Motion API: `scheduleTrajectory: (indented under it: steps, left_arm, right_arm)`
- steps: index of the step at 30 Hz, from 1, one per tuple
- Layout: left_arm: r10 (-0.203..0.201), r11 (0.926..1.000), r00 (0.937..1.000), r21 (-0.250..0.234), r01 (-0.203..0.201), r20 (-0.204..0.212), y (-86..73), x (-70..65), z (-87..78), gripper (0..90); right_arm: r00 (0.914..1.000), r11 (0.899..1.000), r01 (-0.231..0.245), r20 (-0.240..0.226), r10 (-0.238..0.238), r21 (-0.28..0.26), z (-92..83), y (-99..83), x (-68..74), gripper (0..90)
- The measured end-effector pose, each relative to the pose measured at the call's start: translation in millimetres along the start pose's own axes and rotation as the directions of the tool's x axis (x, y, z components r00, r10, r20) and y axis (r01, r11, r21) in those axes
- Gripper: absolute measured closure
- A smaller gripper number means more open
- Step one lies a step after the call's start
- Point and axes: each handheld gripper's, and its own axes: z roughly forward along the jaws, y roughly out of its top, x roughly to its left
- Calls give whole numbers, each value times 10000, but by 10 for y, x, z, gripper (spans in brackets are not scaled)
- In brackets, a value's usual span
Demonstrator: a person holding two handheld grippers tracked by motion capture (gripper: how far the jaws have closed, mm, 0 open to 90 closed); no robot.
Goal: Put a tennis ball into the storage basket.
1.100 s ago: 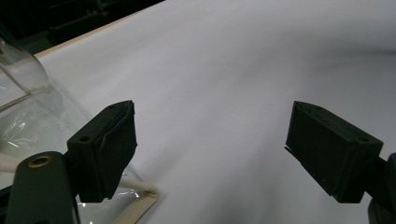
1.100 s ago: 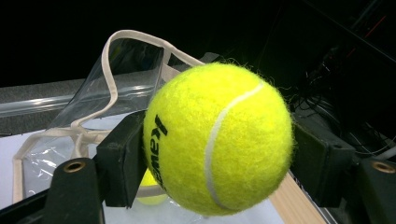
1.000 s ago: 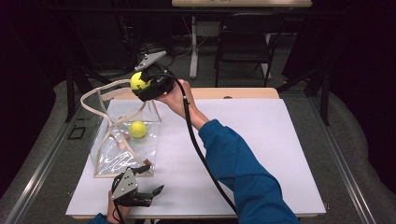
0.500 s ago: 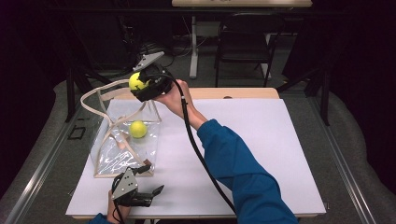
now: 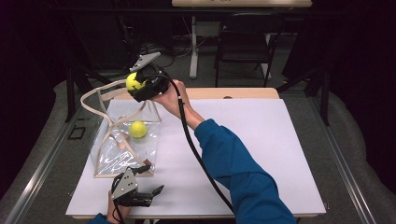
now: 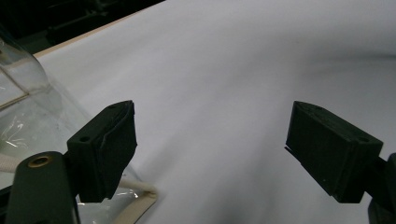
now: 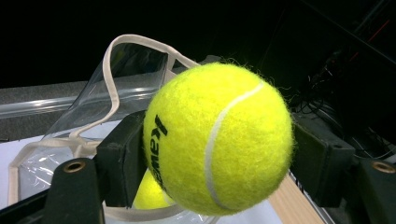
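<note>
Holding a yellow tennis ball (image 7: 219,140) up off the table, the right gripper (image 5: 140,86) has both pads clamped on the ball's sides, w/ the white seam and some black lettering facing the right gripper view. It hangs above the far, open end of a clear plastic bag (image 5: 123,149) w/ beige trim and straps (image 5: 93,100); ball and bag aren't touching as far as I can see. A 2nd ball (image 5: 138,129) lies inside the bag, approx. mid-bag, on the white table (image 5: 280,154); it also peeks out under the held ball in the right gripper view. The person's blue sleeve (image 5: 238,163) reaches across the table from the near right, black cable trailing along it. Left gripper (image 5: 140,196) sits low at the near edge, just beside the bag's near corner, jaws wide apart w/ nothing btwn them, bag corner just beside one pad (image 6: 109,149).
</note>
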Motion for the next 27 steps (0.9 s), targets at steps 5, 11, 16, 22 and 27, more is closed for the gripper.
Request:
scheduleTrajectory:
  steps: [5,11,16,22,27]
  left_arm:
    - [-20,10000,10000,-25,20,-4,0,0,0,161]
    - [1,10000,10000,-49,-1,15,2,0,-5,161]
    - [5,10000,10000,-34,-5,24,2,1,-3,161]
    - [23,10000,10000,-19,-23,36,2,-2,-2,160]
    - [44,10000,10000,1,-44,78,4,1,-5,161]
  right_arm:
    - [10000,10000,-26,-2,26,25,24,-13,5,266]
    - [10000,10000,-24,-25,24,85,64,-3,19,266]
    - [10000,9999,-23,-74,24,163,90,8,30,266]
    - [9999,9996,-92,-107,95,266,125,-2,40,265]
    - [9999,9995,-56,-132,60,302,149,2,53,265]
